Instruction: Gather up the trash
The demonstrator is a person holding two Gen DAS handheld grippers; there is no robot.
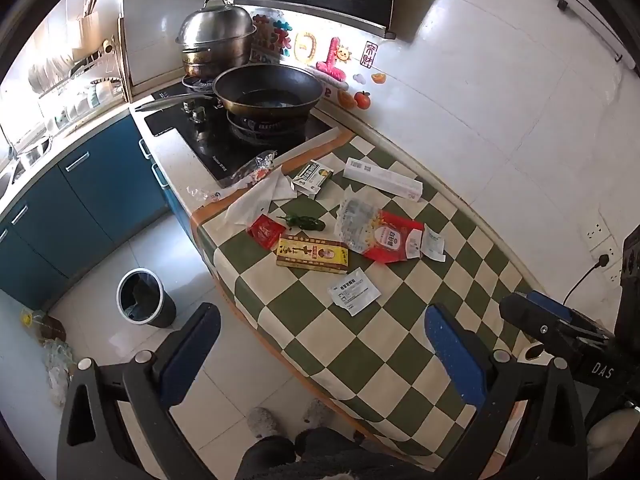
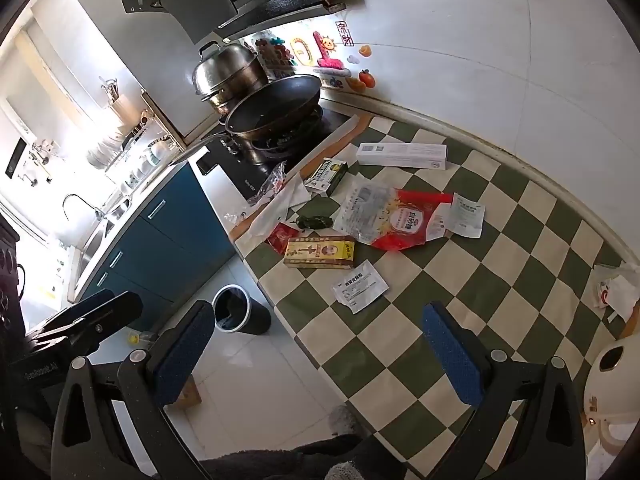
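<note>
Trash lies on the green-and-cream checkered counter (image 1: 400, 344): a yellow box (image 1: 313, 255), a red bag (image 1: 386, 238), a white sachet (image 1: 354, 290), a long white box (image 1: 382, 179), a small green-white box (image 1: 313, 177), a red packet (image 1: 263, 230), a green pepper (image 1: 301, 221) and white paper (image 1: 260, 198). The same items show in the right wrist view, with the yellow box (image 2: 320, 252) and sachet (image 2: 360, 286) nearest. A grey bin (image 1: 145, 298) stands on the floor at left. My left gripper (image 1: 320, 344) and right gripper (image 2: 316, 340) are both open and empty, held above the counter's near edge.
A wok (image 1: 269, 91) and a steel steamer pot (image 1: 218, 42) sit on the black hob behind the trash. Blue cabinets (image 1: 80, 192) and a sink run along the left. A white appliance (image 2: 612, 380) stands at the counter's right end. The other gripper (image 1: 560, 328) shows at right.
</note>
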